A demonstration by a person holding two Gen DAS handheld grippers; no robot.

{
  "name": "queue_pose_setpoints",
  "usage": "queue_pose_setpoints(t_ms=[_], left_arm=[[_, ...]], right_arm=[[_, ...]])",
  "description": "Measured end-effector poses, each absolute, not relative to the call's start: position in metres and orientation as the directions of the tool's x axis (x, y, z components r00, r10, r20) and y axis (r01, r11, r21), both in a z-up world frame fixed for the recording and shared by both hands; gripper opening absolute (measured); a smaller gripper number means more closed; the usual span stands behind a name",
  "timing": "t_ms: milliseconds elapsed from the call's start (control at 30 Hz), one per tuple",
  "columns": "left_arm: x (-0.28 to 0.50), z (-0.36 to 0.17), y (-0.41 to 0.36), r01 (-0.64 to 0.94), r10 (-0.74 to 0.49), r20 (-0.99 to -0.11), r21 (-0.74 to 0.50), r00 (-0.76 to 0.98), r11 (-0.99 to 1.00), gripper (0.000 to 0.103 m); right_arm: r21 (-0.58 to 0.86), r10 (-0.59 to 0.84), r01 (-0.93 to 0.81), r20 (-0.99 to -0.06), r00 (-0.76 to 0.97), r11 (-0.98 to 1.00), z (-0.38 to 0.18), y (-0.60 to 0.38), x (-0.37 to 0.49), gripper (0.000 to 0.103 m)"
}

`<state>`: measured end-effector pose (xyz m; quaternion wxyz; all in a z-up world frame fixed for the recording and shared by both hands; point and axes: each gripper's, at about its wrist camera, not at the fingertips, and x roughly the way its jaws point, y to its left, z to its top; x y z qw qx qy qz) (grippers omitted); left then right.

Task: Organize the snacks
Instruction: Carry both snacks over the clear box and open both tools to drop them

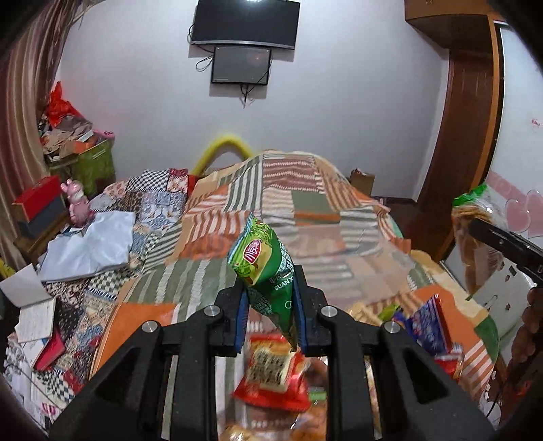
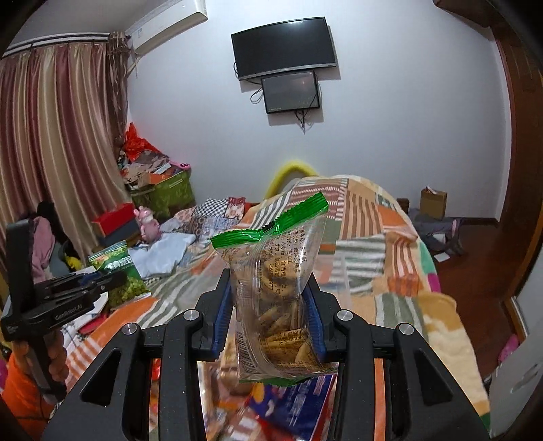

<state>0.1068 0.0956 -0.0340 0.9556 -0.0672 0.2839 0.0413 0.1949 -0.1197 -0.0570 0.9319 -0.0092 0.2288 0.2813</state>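
Left gripper (image 1: 271,305) raised, pads clamped on a green snack packet (image 1: 263,261); right gripper (image 2: 269,319) raised, clamped on a clear biscuit bag (image 2: 275,298).

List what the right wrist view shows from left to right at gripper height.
Left gripper clamping a green snack packet → pink toy → right gripper clamping a clear biscuit bag → brown paper bag on the floor.

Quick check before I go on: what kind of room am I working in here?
Most likely a home bedroom. A bed under a patchwork blanket fills the middle, a TV hangs on the far wall, and striped curtains cover the left side, below an air conditioner.
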Motion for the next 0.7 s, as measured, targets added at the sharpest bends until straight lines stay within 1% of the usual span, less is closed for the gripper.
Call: queue_pose_setpoints(t_ms=[167, 267, 500, 700], left_arm=[[0.132, -0.032, 0.088, -0.099, 0.032, -0.554, -0.091, 0.832, 0.991, 0.022], [0.152, -0.035, 0.087, -0.084, 0.013, -0.570, -0.098, 0.821, 0.992, 0.022], [0.197, -0.054, 0.090, -0.080, 0.004, -0.627, -0.094, 0.779, 0.992, 0.022], [0.230, -0.079, 0.088, -0.057, -0.026, -0.685, -0.098, 0.728, 0.994, 0.022]], right_arm=[[0.096, 0.515, -0.531, -0.442, 0.735, 0.842, -0.056, -0.111, 0.215, 0.036], [0.106, 0.519, -0.537, -0.466, 0.716, 0.837, -0.060, -0.105, 0.232, 0.036], [0.112, 0.499, -0.534, -0.551, 0.669, 0.838, -0.085, -0.089, 0.274, 0.036], [0.080, 0.454, -0.528, -0.630, 0.631, 0.845, -0.107, -0.077, 0.303, 0.036]])
